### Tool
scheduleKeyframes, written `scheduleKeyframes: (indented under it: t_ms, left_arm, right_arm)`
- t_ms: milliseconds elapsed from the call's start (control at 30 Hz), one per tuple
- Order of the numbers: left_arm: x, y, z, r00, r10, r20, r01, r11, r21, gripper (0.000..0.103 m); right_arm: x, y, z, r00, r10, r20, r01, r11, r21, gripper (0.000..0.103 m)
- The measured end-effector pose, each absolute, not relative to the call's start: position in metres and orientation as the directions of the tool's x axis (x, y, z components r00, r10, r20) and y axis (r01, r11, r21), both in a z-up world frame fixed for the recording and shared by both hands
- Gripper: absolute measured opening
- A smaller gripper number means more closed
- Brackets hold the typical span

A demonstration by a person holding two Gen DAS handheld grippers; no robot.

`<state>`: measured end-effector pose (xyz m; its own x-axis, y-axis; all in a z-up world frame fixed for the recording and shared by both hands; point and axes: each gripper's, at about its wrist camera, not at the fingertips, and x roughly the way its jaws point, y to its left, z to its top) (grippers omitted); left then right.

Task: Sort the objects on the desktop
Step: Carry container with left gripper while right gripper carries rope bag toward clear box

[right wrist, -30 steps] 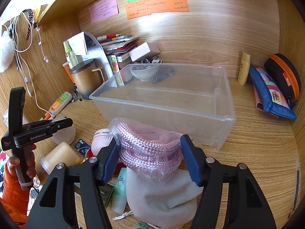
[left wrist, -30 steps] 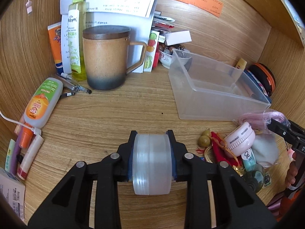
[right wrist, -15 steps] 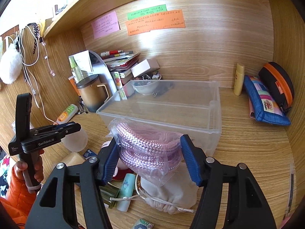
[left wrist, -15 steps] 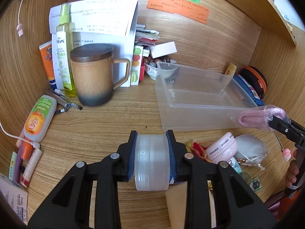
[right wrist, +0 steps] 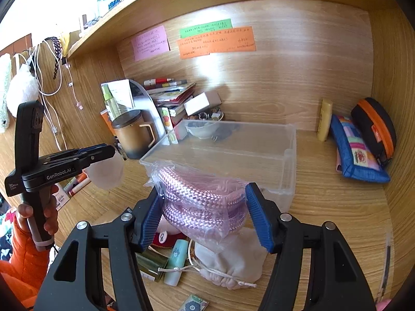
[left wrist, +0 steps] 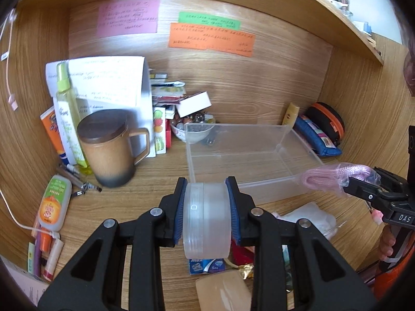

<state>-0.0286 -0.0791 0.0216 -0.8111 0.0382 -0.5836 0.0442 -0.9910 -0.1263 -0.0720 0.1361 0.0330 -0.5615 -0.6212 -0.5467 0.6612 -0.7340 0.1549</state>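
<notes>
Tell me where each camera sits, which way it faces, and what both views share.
Left wrist view: on the left tongs, facing the desk's back wall over a clamped translucent round container; right tongs and fingers at right.
Right wrist view: on the right tongs, facing the same wall over a bagged pink rope; left tongs, a hand, orange sleeve at left.
Shared: clear plastic bin, brown mug, orange note.
</notes>
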Motion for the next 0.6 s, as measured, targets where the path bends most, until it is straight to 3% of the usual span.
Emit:
scheduleKeyframes:
  t_ms: [600]
  left_arm:
    - [-0.063,-0.052,0.05,-0.812,0.116,-0.572,-0.072,-0.992,-0.099,0.029]
  right_arm:
    - [-0.1,0.129,0.049,-0.604,-0.605,-0.518,0.655,-0.748,0.109,0.059]
